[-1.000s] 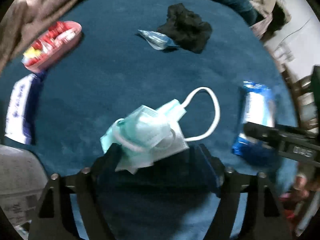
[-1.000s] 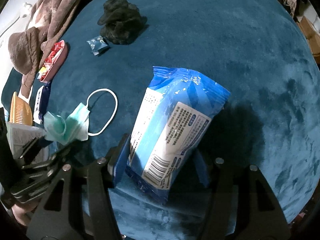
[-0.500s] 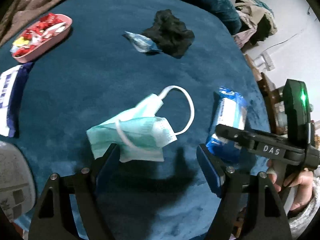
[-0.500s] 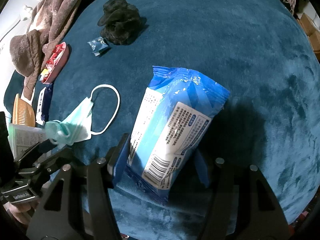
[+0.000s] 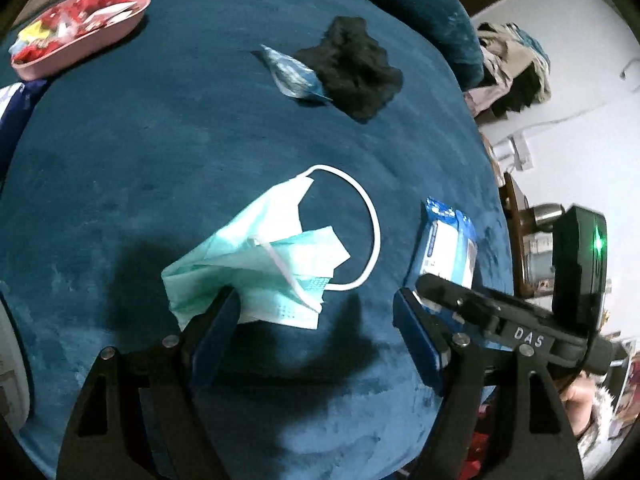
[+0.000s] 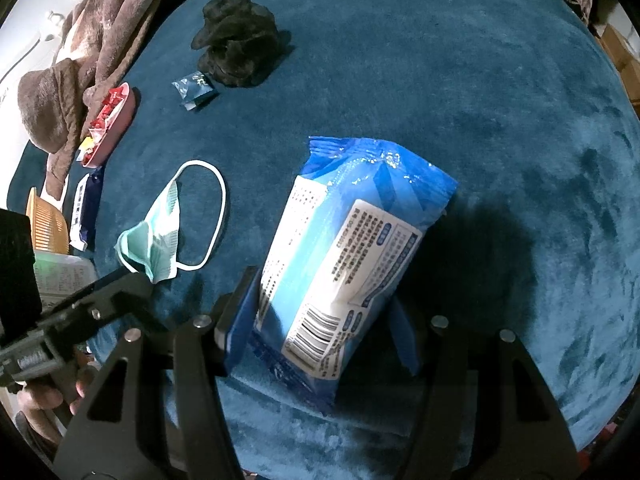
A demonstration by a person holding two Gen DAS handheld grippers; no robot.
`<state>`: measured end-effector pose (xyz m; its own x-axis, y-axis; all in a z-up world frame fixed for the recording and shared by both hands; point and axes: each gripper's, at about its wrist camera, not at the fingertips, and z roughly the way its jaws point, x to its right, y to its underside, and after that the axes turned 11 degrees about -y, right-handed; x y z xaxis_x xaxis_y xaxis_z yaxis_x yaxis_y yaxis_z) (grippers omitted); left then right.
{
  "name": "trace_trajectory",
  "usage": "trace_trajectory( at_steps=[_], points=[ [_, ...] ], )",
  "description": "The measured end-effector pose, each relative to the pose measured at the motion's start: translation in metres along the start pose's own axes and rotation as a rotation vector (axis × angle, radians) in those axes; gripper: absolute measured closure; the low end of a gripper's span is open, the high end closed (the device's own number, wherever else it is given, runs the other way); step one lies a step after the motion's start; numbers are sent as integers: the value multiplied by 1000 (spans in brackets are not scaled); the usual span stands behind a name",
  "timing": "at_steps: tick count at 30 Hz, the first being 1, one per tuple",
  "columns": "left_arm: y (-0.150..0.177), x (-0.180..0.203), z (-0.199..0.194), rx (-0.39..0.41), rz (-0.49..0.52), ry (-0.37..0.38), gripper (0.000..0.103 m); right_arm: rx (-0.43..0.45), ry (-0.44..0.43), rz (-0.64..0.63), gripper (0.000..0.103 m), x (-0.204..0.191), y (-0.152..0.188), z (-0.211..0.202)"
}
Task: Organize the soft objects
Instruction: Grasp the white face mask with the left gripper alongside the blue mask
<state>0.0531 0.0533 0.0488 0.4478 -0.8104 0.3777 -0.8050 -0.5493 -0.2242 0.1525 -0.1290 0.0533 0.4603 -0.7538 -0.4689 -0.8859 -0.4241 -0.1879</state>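
A green face mask (image 5: 264, 264) with a white ear loop lies crumpled on the blue plush surface (image 5: 160, 140), just ahead of my open left gripper (image 5: 320, 328); nothing is between its jaws. It also shows in the right wrist view (image 6: 158, 240). My right gripper (image 6: 324, 320) is shut on a blue and white wipes pack (image 6: 348, 256), which also shows in the left wrist view (image 5: 448, 248). A black cloth (image 5: 356, 68) and a small blue sachet (image 5: 294, 76) lie farther off.
A pink tray (image 5: 76, 52) of red wrapped sweets sits at the far left, with a dark blue pack (image 6: 86, 208) near it. A brown blanket (image 6: 88, 64) and an orange basket (image 6: 46, 220) lie beyond the left edge. Clothes are piled by the white wall (image 5: 516, 64).
My left gripper has drawn back from the mask, which now lies spread on the surface. The right gripper still holds the wipes pack in the same place.
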Motion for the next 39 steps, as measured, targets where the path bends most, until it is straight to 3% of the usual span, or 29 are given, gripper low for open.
trace_trajectory(
  at_steps=[11, 17, 19, 24, 30, 33, 39],
  points=[
    [-15, 6, 21, 9, 20, -64, 19, -1, 0, 1, 41, 0, 0, 2],
    [-8, 13, -3, 35, 41, -103, 18, 1, -1, 3, 41, 0, 0, 2],
    [-4, 15, -15, 65, 68, -148, 18, 3, -3, 3, 41, 0, 0, 1],
    [0, 27, -26, 103, 248, -404, 18, 7, -13, 7, 41, 1, 1, 0],
    [12, 29, -4, 55, 494, -581, 18, 6, -19, 9, 41, 3, 1, -1],
    [10, 21, 5, 46, 464, -564, 18, 5, -18, 8, 41, 3, 0, -1],
    [-14, -3, -7, 124, 237, -457, 18, 0, -11, 8, 41, 3, -2, 2]
  ],
)
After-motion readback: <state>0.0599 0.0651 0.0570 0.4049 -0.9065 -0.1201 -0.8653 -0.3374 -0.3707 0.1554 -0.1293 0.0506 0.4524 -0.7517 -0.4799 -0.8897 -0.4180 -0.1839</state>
